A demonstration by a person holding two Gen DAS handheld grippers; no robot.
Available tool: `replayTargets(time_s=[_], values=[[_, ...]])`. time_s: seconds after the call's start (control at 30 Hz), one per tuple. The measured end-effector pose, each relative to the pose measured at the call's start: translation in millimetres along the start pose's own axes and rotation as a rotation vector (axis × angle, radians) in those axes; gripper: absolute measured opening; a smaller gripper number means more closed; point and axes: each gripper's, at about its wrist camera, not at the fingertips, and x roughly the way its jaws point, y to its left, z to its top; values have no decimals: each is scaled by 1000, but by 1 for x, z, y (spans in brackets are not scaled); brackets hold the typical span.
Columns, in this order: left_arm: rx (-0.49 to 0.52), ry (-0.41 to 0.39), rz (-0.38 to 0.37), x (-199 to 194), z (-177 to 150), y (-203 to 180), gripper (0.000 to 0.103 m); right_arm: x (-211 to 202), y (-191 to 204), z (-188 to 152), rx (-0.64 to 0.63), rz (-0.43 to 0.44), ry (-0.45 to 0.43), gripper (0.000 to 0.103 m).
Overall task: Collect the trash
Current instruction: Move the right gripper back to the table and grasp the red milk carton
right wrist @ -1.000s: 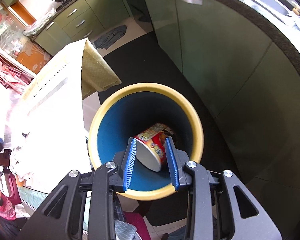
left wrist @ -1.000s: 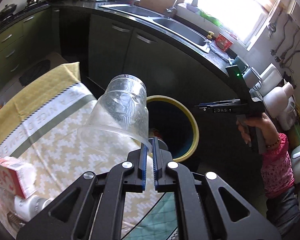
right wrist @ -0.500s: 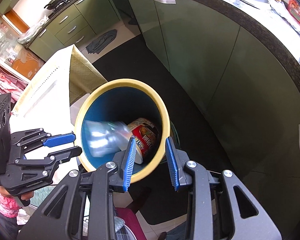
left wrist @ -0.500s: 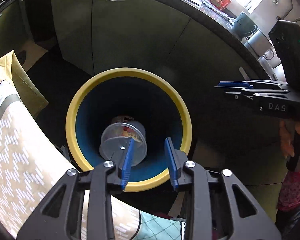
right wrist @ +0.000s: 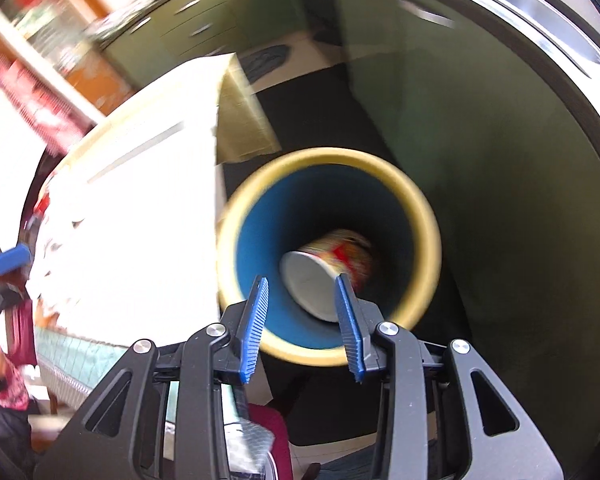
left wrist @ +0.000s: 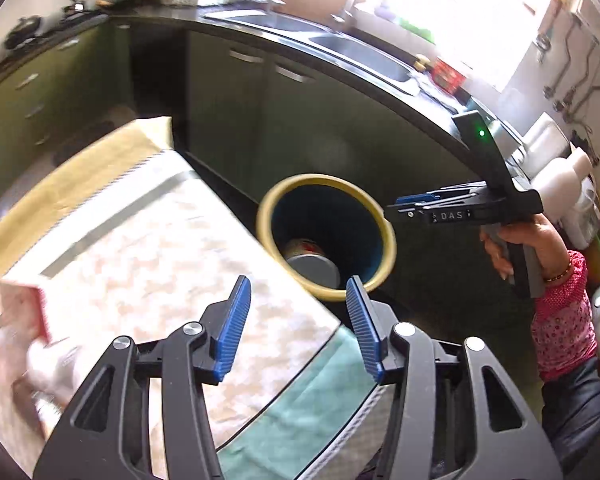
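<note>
Both tongs open w/ nothing in them: left gripper (left wrist: 298, 322) just spread wider, right gripper (right wrist: 302, 322) too. Risk imo: box (left wrist: 22, 312) at 9 o'clock on the table (left wrist: 148, 248) gets knocked off on a rushed reach, landing beside the bin (left wrist: 326, 236).

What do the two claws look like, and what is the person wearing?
Both claws, left claw and right claw, are black frames with ribbed blue pads and silver bolts. The right one's side reads "DAS" beneath a green light. The person wears a pink dotted sleeve and a bracelet.
</note>
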Motion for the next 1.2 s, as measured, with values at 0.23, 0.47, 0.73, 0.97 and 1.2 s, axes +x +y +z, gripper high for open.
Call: replayTargets(time_s=[0.23, 0.47, 0.73, 0.97, 1.2], values=[[-106, -107, 232, -81, -61, 67, 69, 23, 114, 30, -218, 117, 55, 42], [-249, -104, 346, -113, -117, 118, 71, 51, 234, 55, -394, 212, 120, 50], [-293, -92, 396, -137, -150, 150, 75, 75, 346, 59, -660, 143, 112, 56], [-309, -91, 390, -138, -157, 158, 75, 97, 397, 43, -921, -52, 110, 59], [-312, -86, 382, -138, -160, 160, 76, 122, 410, 41, -1034, -148, 162, 66]])
